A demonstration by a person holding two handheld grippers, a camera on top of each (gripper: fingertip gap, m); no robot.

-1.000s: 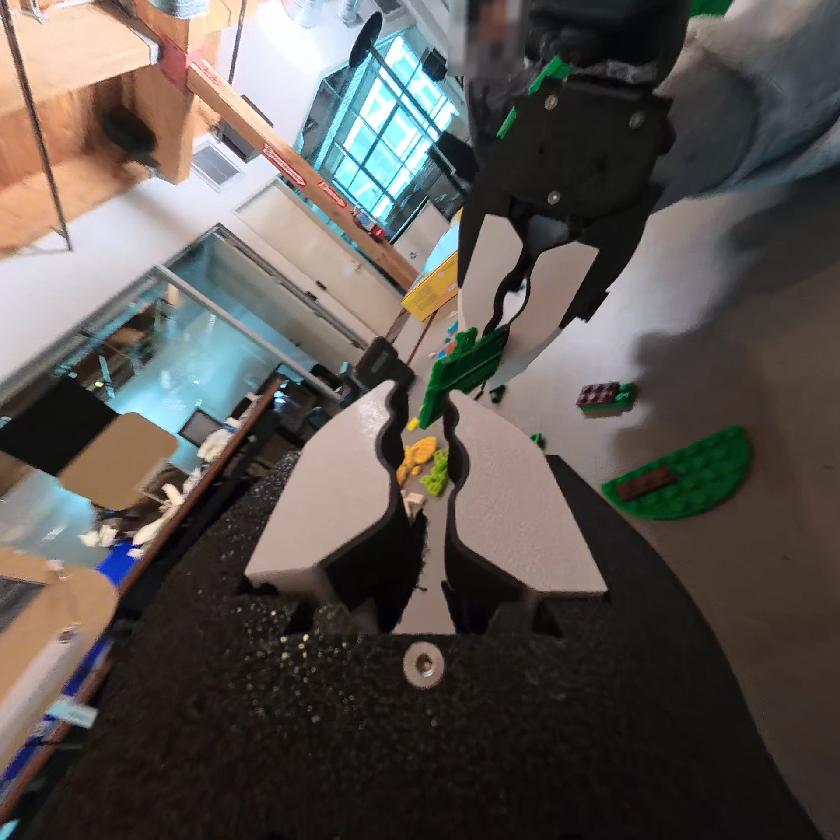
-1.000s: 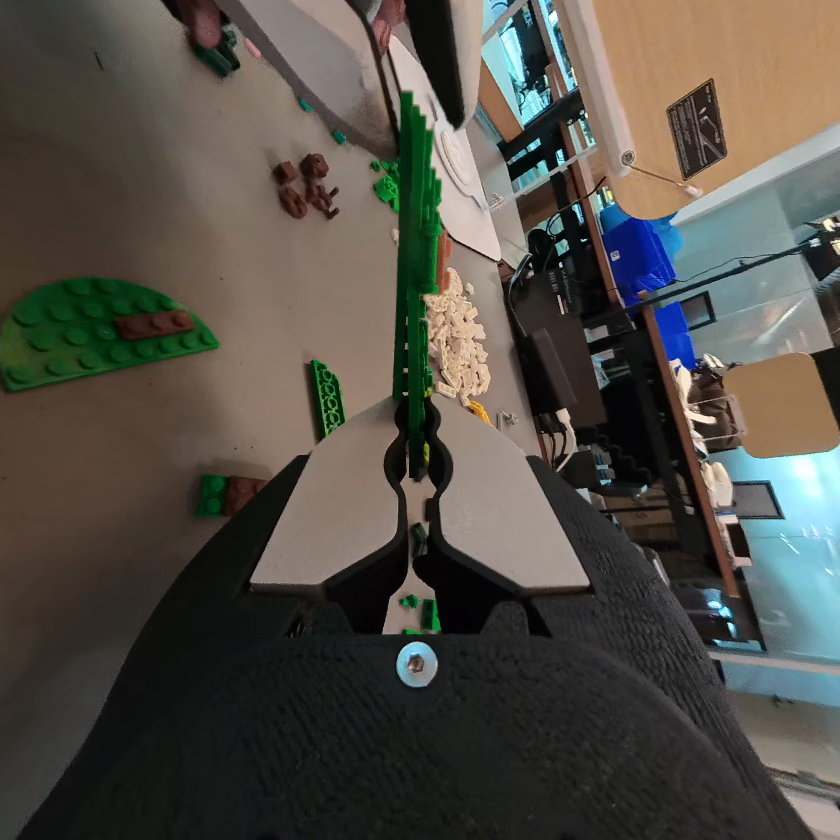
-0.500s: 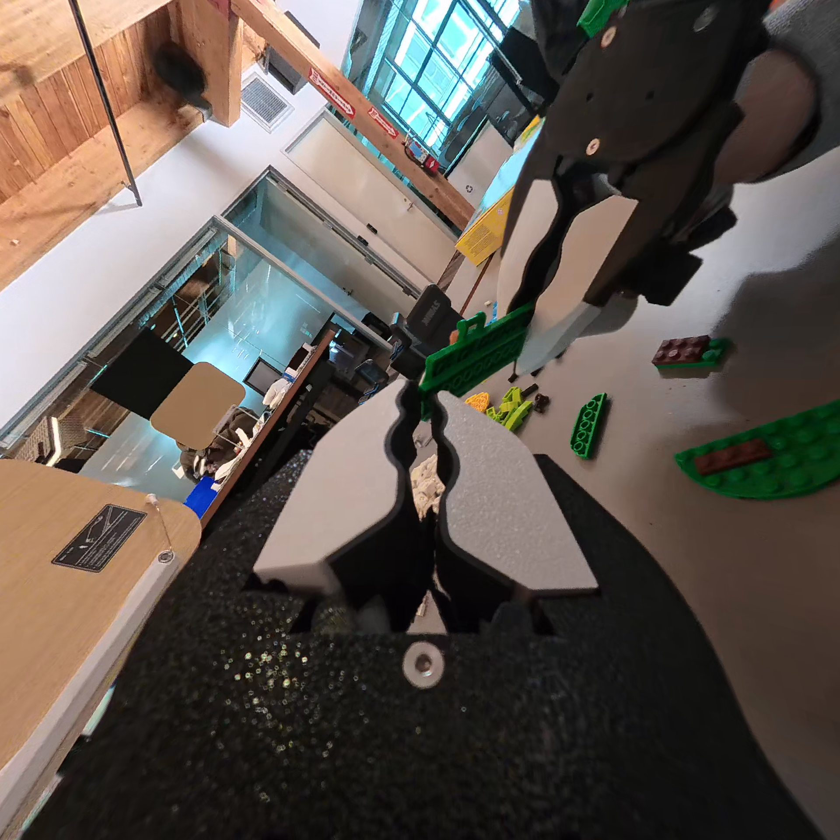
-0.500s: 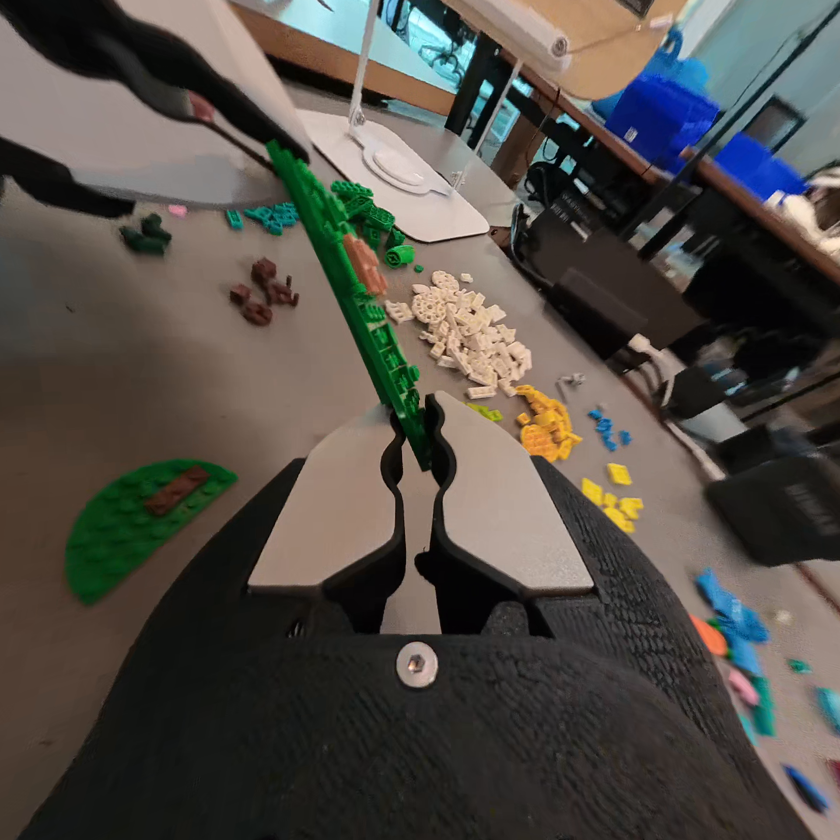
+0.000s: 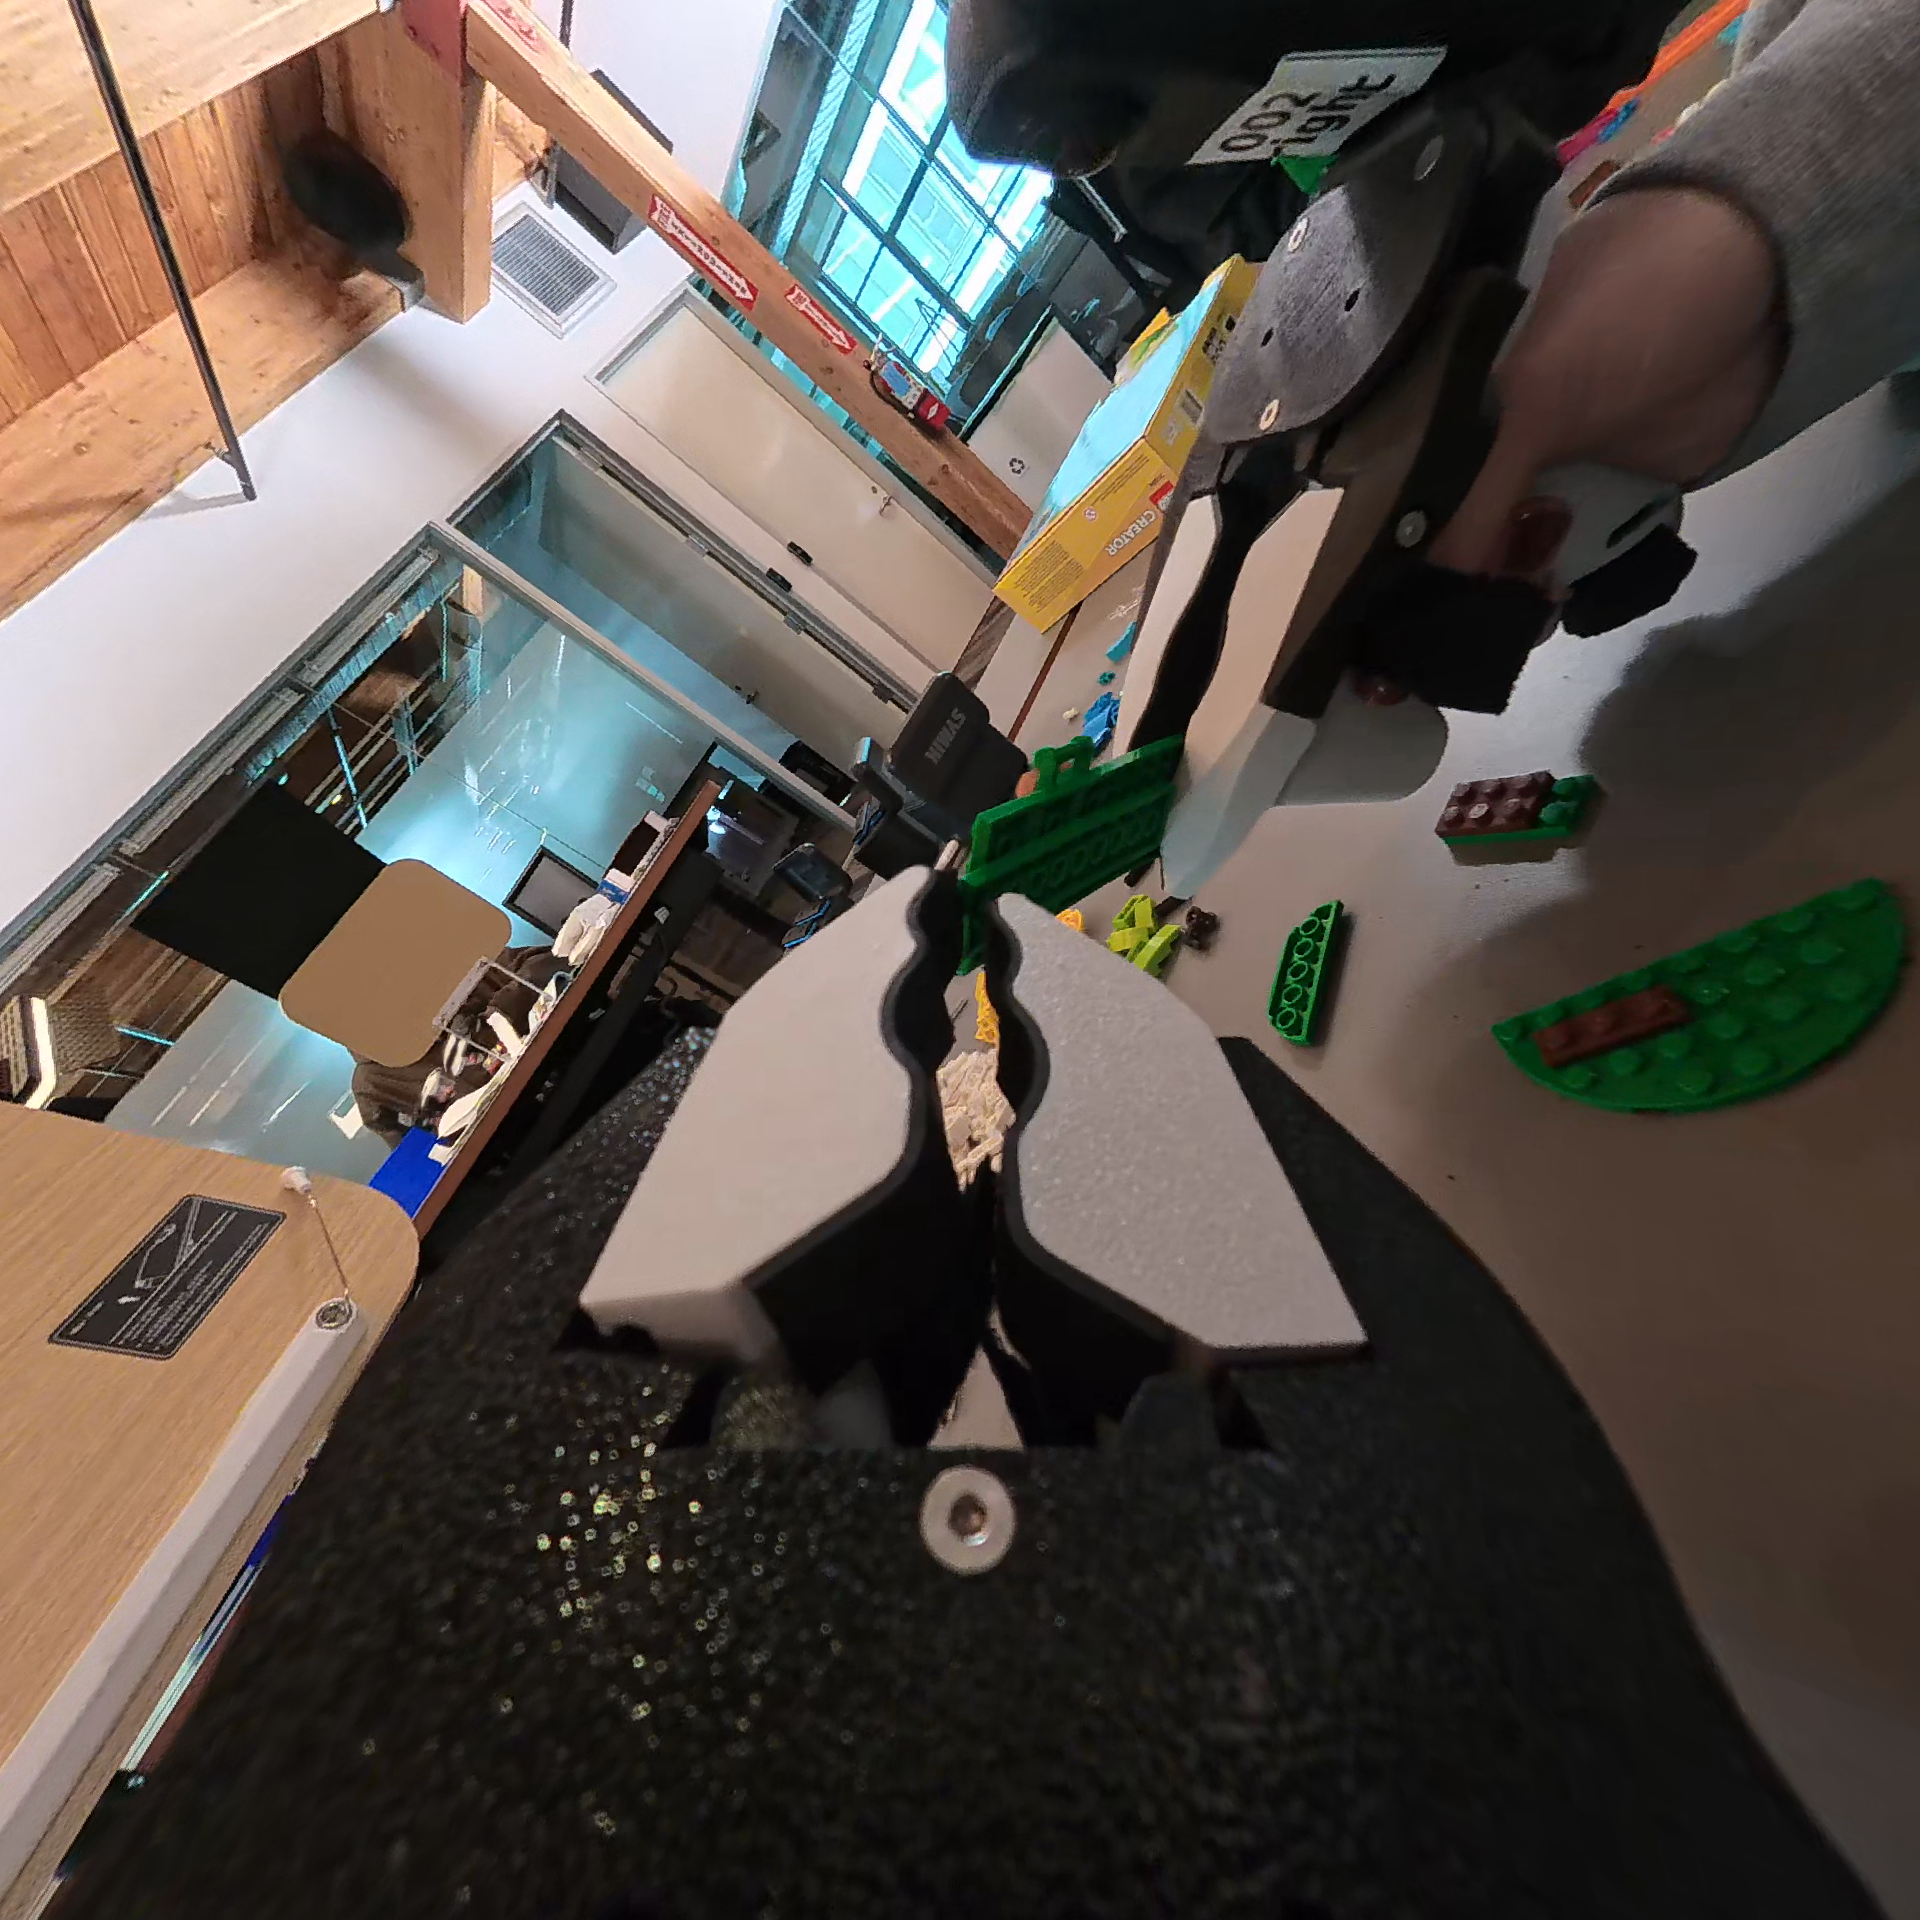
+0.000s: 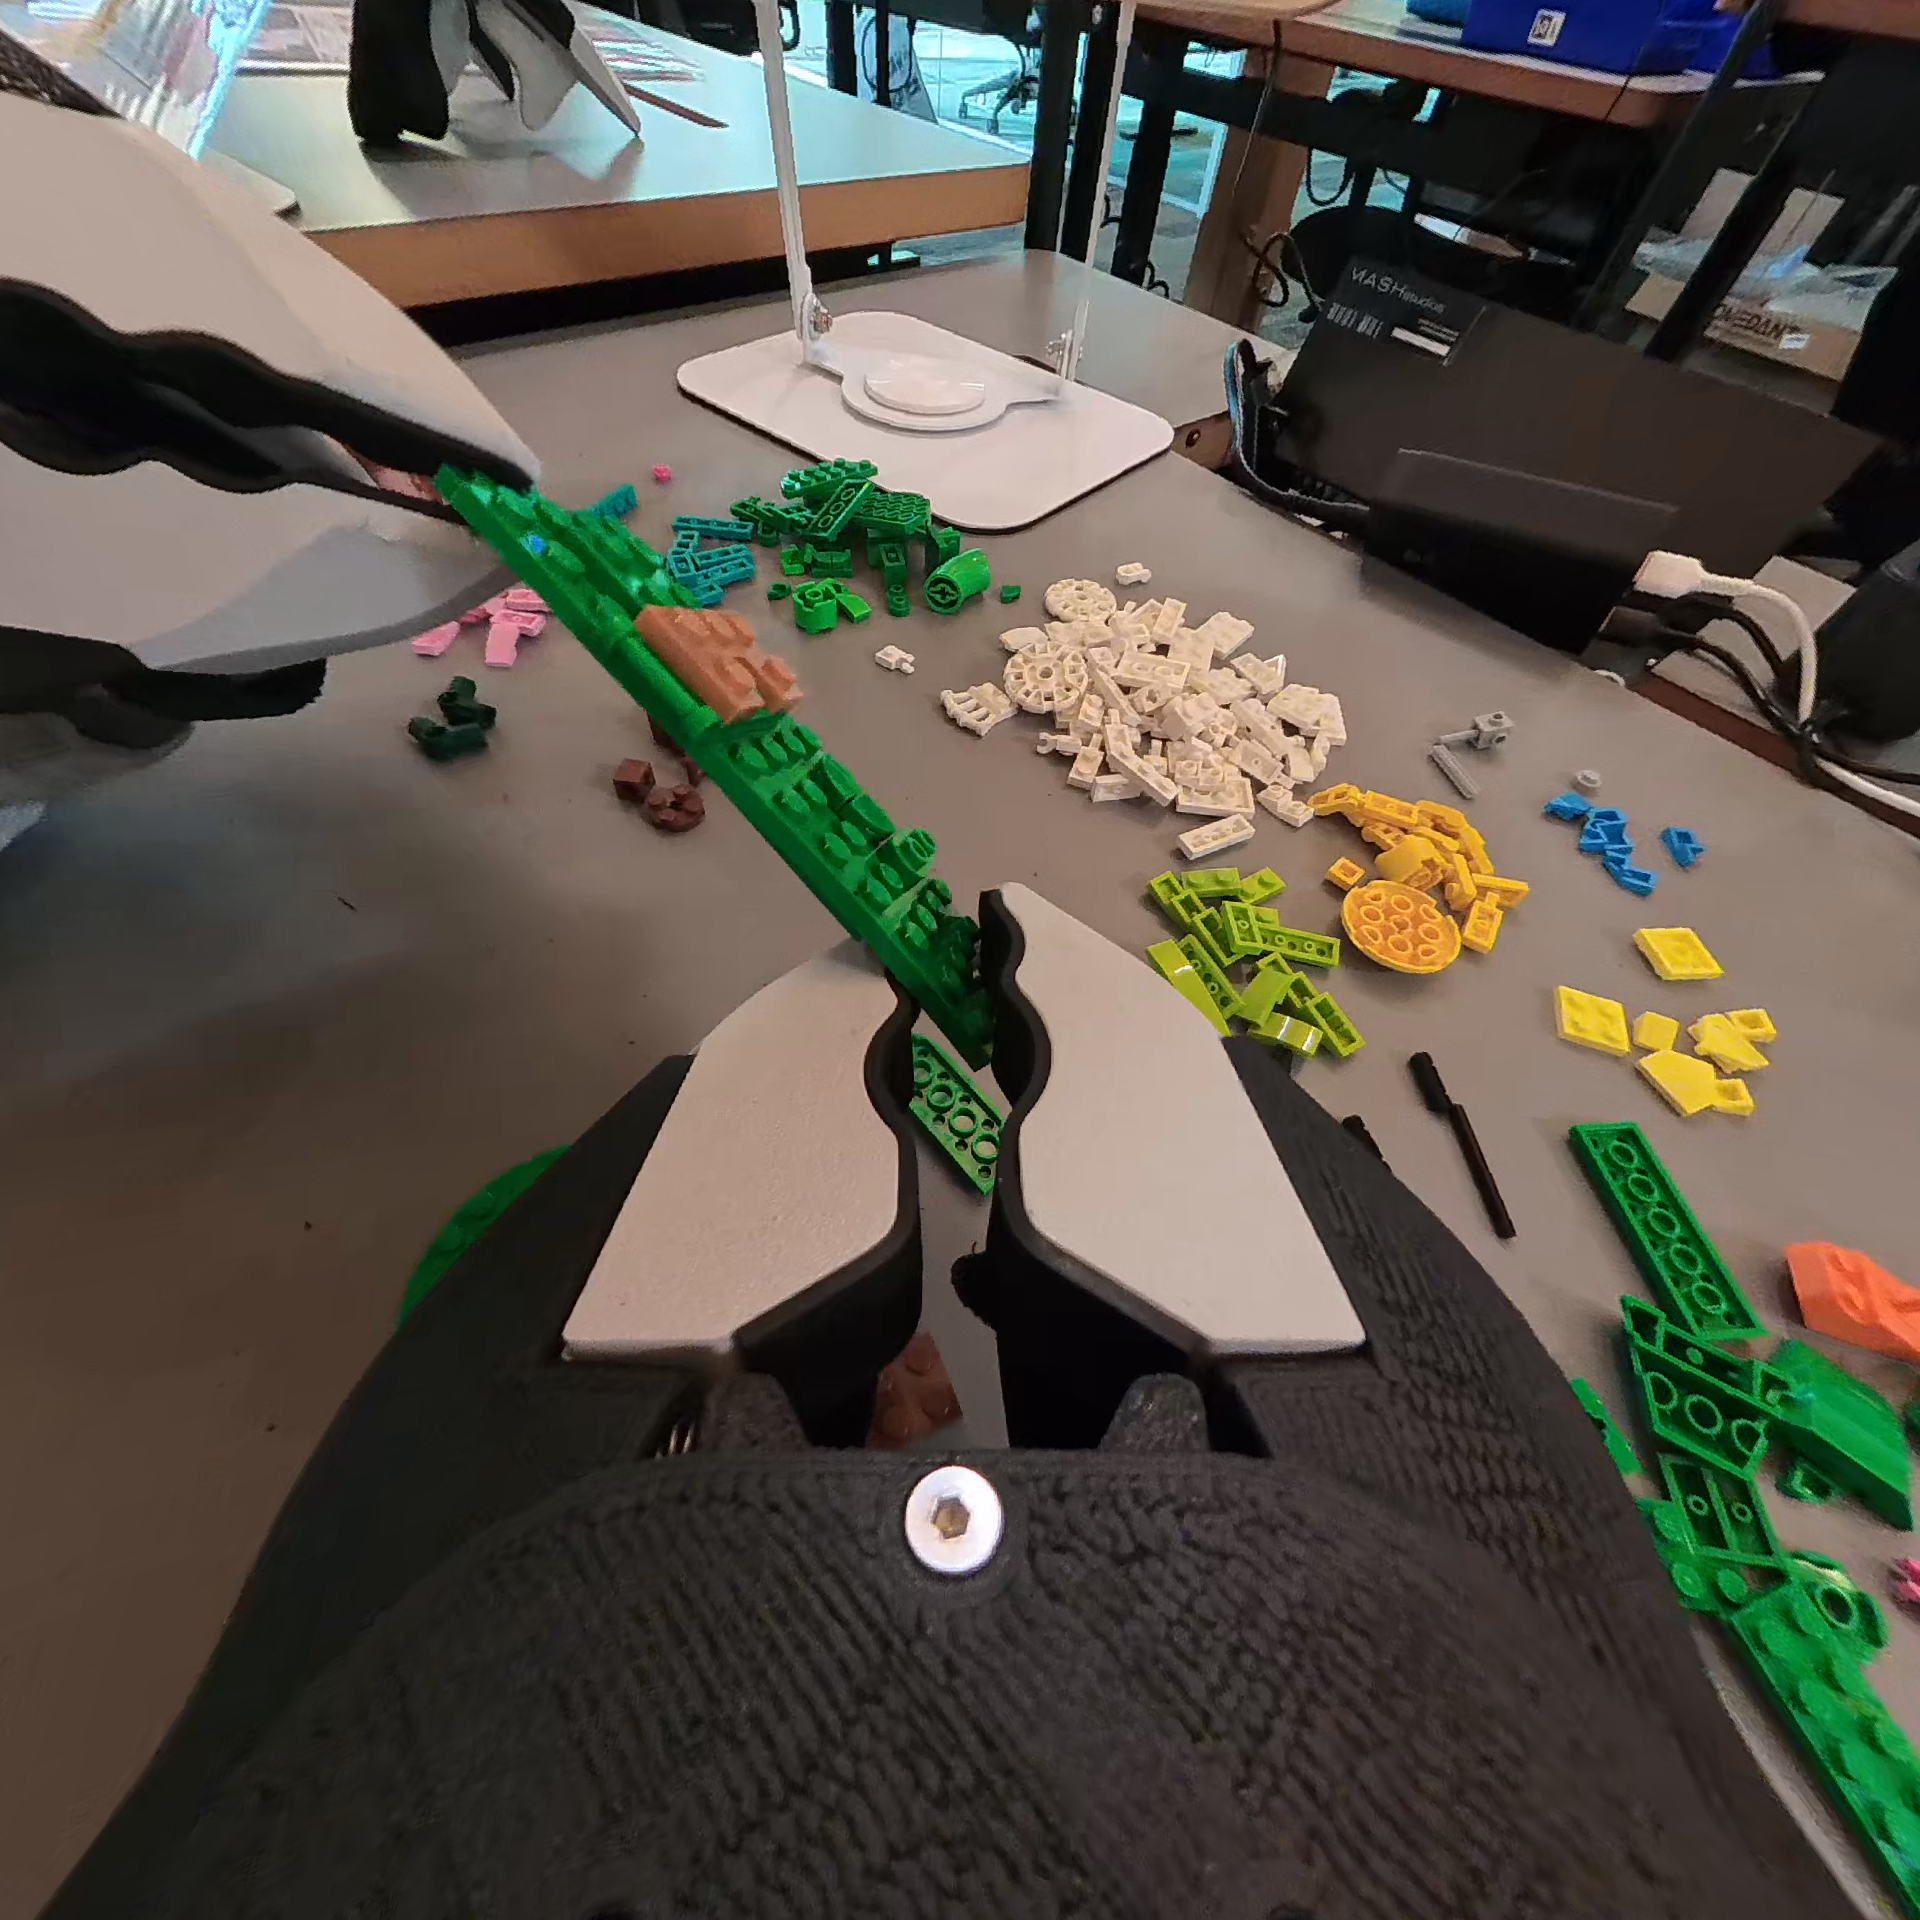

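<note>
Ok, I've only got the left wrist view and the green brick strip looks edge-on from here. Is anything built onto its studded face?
Observer: Yes, a tan-brown piece sits on the green brick strip, nearer the left hand-held gripper.
Operator: What's under that end?
Observer: Pink pieces lie just below its tips.
Operator: And beyond the strip?
Observer: A white stand base sits behind a pile of green pieces.

A long green brick plate [image 6: 748, 748], studded and built up with smaller green pieces plus 1 tan-brown piece [image 6: 717, 665] near its middle, hangs tilted above the grey table. It runs from 10 o'clock to 5 o'clock, one end pinched in the left gripper [image 6: 457, 494], the other in the right gripper [image 6: 951, 997].
</note>
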